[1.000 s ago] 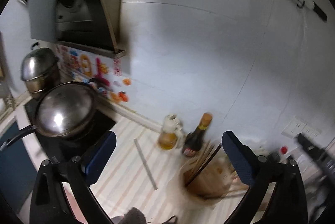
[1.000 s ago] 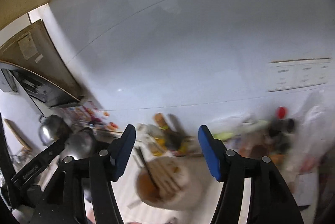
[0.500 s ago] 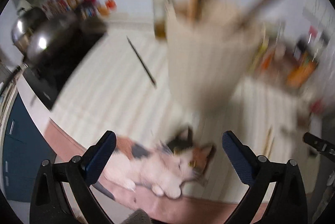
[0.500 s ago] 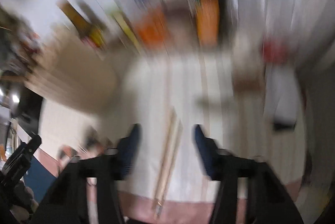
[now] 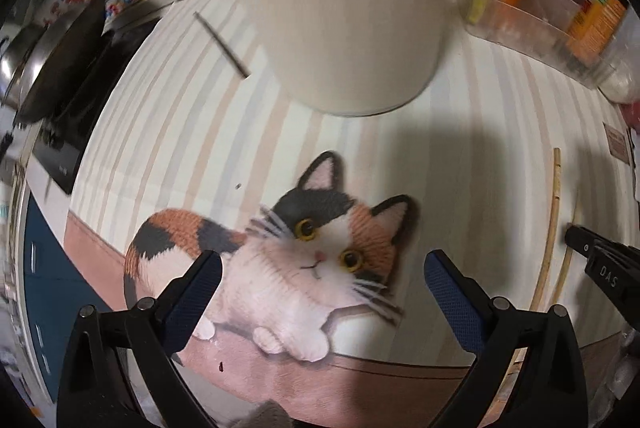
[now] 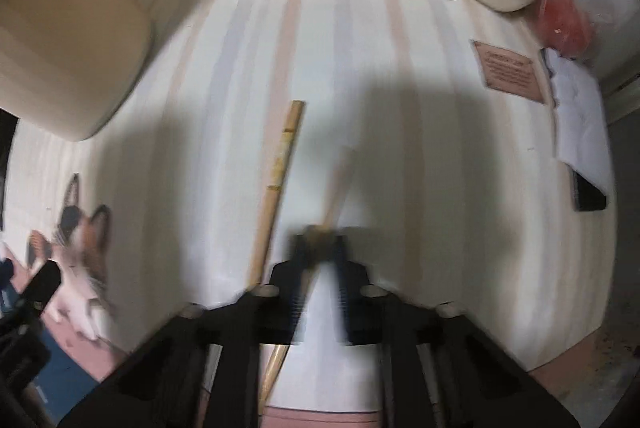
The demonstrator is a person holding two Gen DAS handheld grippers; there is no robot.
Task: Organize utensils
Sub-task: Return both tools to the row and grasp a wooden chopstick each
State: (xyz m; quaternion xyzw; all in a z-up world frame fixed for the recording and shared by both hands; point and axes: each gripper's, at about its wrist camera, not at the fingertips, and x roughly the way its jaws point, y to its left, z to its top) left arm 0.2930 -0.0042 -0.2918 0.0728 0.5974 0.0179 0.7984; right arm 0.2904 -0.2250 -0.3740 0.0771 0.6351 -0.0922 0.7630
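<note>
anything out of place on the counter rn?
Yes. Two wooden chopsticks are outside the beige utensil holder. One chopstick lies loose on the striped mat; the right tool looks shut on the second chopstick, though that part is blurred. The left tool is open and empty.

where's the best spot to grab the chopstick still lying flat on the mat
Grip the chopstick around its middle, coming straight down with one finger on each long side. It lies flat, thin and bare there, while its near end runs under the right gripper, which looks shut on the other chopstick.
</note>
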